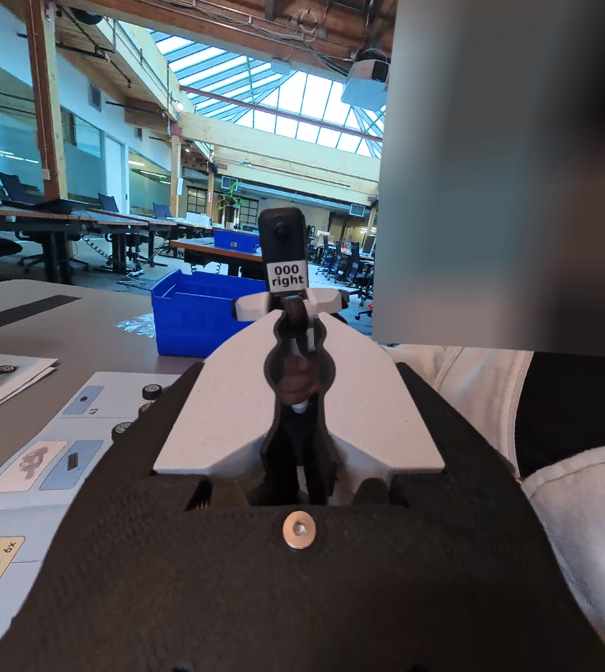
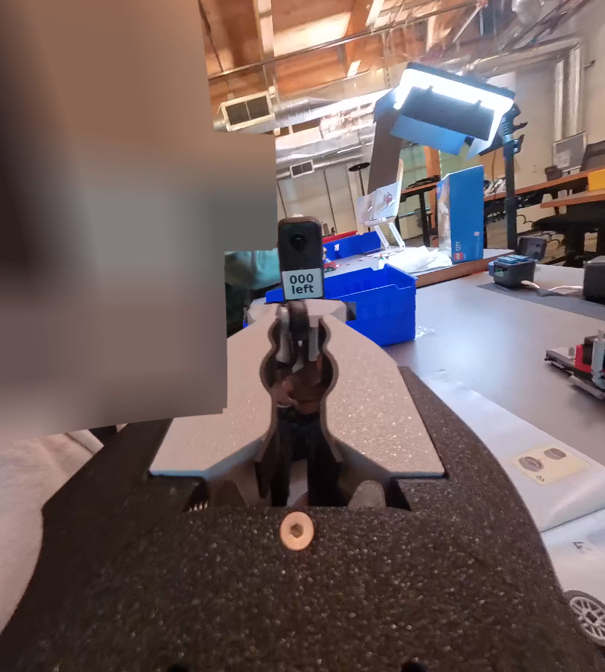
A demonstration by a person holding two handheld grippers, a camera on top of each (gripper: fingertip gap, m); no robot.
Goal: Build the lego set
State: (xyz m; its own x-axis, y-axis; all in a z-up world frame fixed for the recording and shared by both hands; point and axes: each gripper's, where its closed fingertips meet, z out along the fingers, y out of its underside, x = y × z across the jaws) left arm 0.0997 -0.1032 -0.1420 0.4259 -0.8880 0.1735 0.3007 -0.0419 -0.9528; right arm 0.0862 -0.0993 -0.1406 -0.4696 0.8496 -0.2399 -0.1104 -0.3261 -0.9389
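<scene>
Facing each other above the bench (image 2: pixel 475 338), the two grippers meet tip to tip. The left gripper (image 1: pixel 298 320) has its fingers nearly closed around a small black tire (image 1: pixel 295 315). The right gripper (image 2: pixel 299 320) is nearly closed too, on what looks like the same tire, but the view there is crowded and hard to read. Just behind them sits a blue bin (image 1: pixel 191 316). Open instruction pages (image 1: pixel 39 472) lie flat under the grippers, with loose wheels (image 2: pixel 597 623) on them. Off to the right side, the half-built red and black lego car (image 2: pixel 599 360) rests on the bench.
</scene>
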